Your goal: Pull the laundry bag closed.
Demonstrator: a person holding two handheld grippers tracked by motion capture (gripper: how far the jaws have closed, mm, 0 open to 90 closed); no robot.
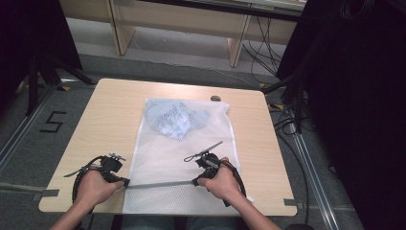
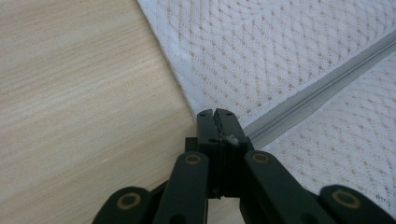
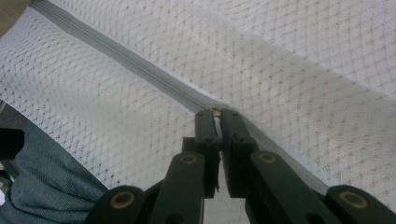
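At the table's (image 1: 110, 103) near edge, my left gripper (image 2: 217, 122) pinched the mesh laundry bag's (image 1: 158, 158) corner at the zipper's (image 1: 160, 184) end while my right gripper (image 3: 217, 119) clamped its slider; roughly half appeared closed, clothes (image 1: 174, 120) already inside, the rest left to pull.
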